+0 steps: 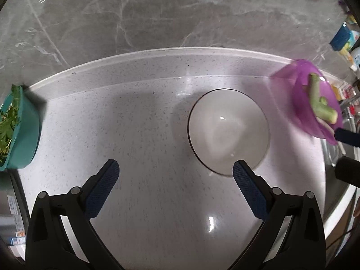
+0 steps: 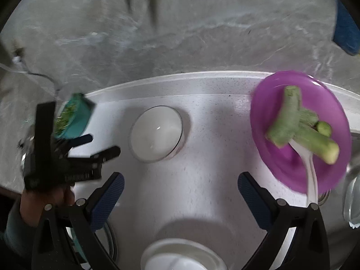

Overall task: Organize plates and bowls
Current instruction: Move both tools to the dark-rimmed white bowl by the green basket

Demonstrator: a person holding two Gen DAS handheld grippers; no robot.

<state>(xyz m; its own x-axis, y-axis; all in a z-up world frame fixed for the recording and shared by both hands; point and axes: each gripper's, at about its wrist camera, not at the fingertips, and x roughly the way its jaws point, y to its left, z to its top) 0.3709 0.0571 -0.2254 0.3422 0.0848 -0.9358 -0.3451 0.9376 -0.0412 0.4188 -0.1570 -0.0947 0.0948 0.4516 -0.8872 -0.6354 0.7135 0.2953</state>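
A white bowl (image 1: 228, 131) sits empty on the white speckled counter (image 1: 139, 117); it also shows in the right wrist view (image 2: 157, 132). My left gripper (image 1: 175, 168) is open and empty just short of the bowl, its right finger over the near rim. A purple plate (image 2: 299, 130) with green vegetable pieces (image 2: 297, 126) and a white spoon (image 2: 311, 180) sits at the right; it also shows in the left wrist view (image 1: 312, 99). My right gripper (image 2: 180, 181) is open and empty, left of the plate. A teal bowl (image 1: 20, 130) of leafy greens sits at the far left.
A grey marble wall (image 1: 157, 15) backs the counter. Another white dish (image 2: 182, 256) lies under my right gripper at the near edge. A glass object (image 2: 353, 202) stands at the far right. Bottles and a blue sponge (image 1: 340, 37) crowd the far right.
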